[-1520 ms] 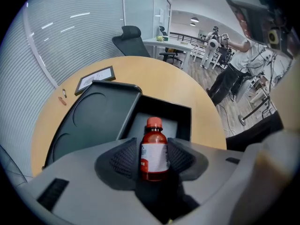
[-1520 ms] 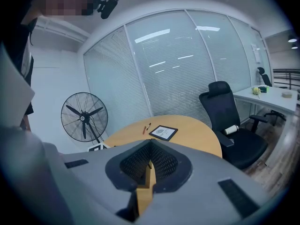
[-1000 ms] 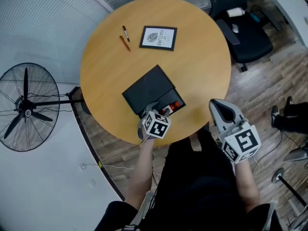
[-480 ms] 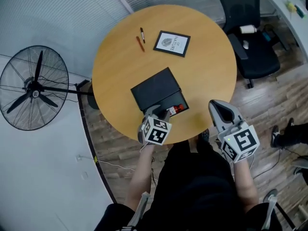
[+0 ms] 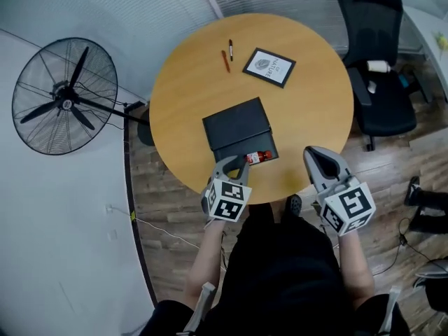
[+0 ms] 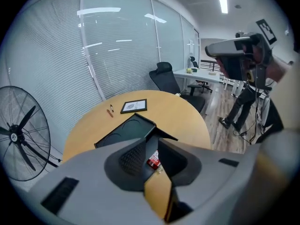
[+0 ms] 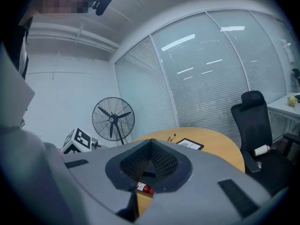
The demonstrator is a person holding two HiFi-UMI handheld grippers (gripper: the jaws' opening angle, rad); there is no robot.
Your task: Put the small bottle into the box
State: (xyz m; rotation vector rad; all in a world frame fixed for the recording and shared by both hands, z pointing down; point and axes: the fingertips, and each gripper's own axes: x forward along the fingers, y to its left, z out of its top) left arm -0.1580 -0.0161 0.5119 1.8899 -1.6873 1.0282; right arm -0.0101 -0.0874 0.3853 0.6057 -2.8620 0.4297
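The small red bottle lies on its side in the open near end of the black box, on the round wooden table. My left gripper hovers at the table's near edge, just short of the box. Its jaws are closing with a gap left, and nothing is between them. In the left gripper view the bottle shows through that gap, beyond my left gripper. My right gripper is shut and empty, off the table's near right edge. The right gripper view shows the bottle below my right gripper.
A framed card and two pens lie at the table's far side. A standing fan is on the floor to the left. A black office chair stands to the right. The person's legs are against the near edge.
My left gripper has drawn back from over the box toward the table's near edge, and the bottle stays lying in the box. The head view has shifted; the right gripper holds its place.
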